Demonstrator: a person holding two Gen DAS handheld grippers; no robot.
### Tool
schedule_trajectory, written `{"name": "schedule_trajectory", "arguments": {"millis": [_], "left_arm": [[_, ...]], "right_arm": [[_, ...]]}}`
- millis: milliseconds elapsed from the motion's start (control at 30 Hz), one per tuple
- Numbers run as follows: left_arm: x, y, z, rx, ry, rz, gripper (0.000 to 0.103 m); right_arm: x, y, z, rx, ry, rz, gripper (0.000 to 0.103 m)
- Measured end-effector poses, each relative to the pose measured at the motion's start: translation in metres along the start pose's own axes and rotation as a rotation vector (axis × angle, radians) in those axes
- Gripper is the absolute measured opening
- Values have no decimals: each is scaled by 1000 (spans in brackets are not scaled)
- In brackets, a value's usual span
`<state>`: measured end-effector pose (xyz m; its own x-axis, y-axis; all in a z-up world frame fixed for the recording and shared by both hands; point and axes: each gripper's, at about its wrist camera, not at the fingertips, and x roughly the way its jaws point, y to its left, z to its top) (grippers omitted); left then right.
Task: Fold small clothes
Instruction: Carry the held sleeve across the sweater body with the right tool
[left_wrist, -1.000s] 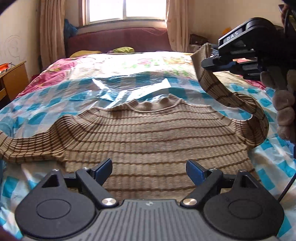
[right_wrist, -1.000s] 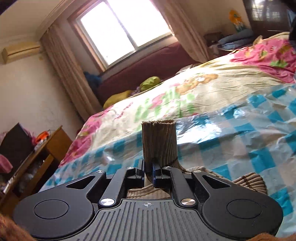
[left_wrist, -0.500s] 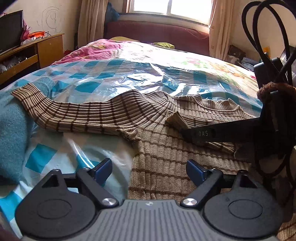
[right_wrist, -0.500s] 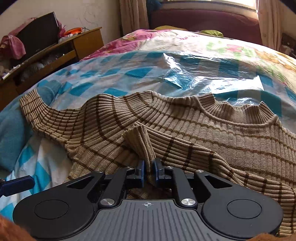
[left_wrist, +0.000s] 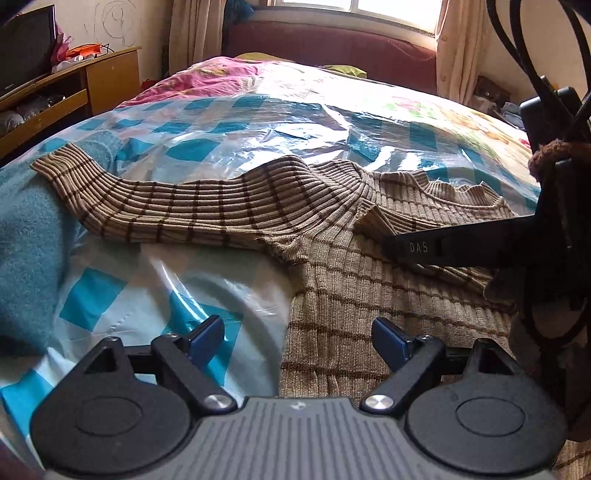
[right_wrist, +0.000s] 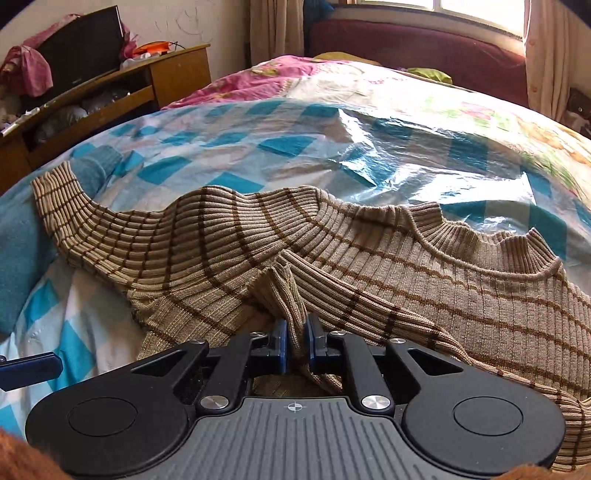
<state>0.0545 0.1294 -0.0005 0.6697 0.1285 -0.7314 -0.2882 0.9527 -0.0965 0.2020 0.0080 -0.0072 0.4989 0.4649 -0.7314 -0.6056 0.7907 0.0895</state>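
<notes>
- A big bed (left_wrist: 258, 122) fills the room, and a shiny see-through plastic sheet (right_wrist: 388, 147) with blue squares under it covers the near part.
- One tan striped sweater (right_wrist: 461, 280) lies flat on the plastic, with its neck hole toward the window (left_wrist: 391, 7).
- One fuzzy blue cloth (left_wrist: 26, 236) sits at the left edge of the bed, and the end of the sweater's far sleeve (left_wrist: 147, 206) rests on it.
- One wooden cabinet (right_wrist: 110, 96) stands by the wall on the left, with one dark TV (right_wrist: 81, 40) on top. A dark red headboard (left_wrist: 332, 51) runs under the window.
- The sweater has two sleeves. The far sleeve stretches straight out to the left. The other sleeve (right_wrist: 354, 306) is folded across the chest.
- The right gripper (right_wrist: 295, 341) is low over the sweater, and its two fingers pinch the cuff of the folded sleeve between them.
- The left gripper (left_wrist: 298, 338) hangs above the sweater's left edge with its fingers spread wide and nothing between them.
- In the left view, the right gripper's black body blocks part of the chest, so the cuff there is hard to see.
</notes>
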Motion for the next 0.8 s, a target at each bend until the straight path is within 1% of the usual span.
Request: {"name": "schedule_trajectory", "arguments": {"millis": [200, 400, 800], "left_arm": [[3, 1, 0, -4, 28, 5, 91], [5, 2, 1, -9, 43, 12, 91], [4, 2, 2, -7, 47, 13, 91]], "right_arm": [[-1, 1, -1, -1, 4, -3, 16], [0, 6, -2, -15, 6, -16, 20], [0, 12, -1, -29, 9, -29, 22]]}}
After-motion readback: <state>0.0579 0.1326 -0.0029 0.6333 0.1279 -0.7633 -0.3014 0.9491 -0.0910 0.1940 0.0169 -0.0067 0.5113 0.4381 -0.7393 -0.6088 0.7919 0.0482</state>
